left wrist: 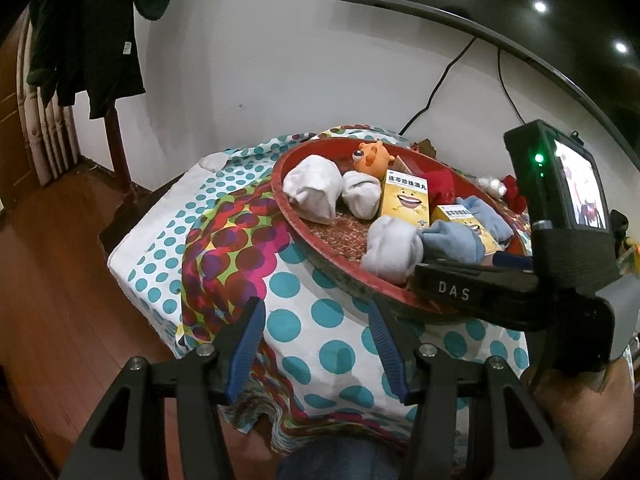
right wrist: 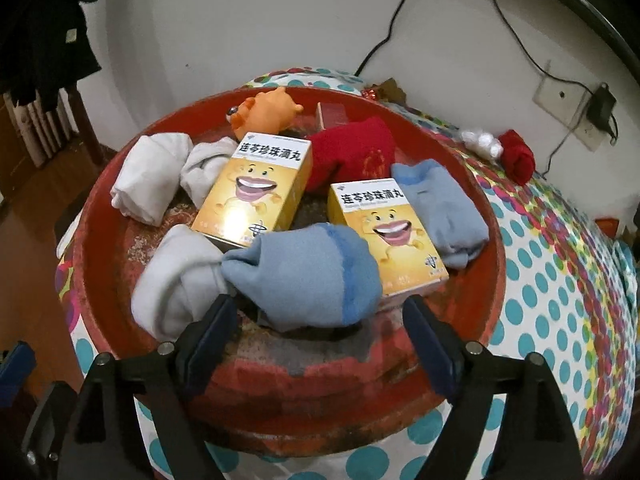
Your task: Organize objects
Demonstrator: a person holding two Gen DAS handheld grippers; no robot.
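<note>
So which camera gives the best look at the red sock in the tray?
The right wrist view: the red sock lies open to sight behind the two yellow boxes. In the left wrist view only a sliver of it shows behind the taller box.

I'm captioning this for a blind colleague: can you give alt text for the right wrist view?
The open right gripper hangs over a round red tray, a rolled blue sock just beyond its fingertips. The tray also holds two yellow medicine boxes, white socks and an orange toy.
</note>
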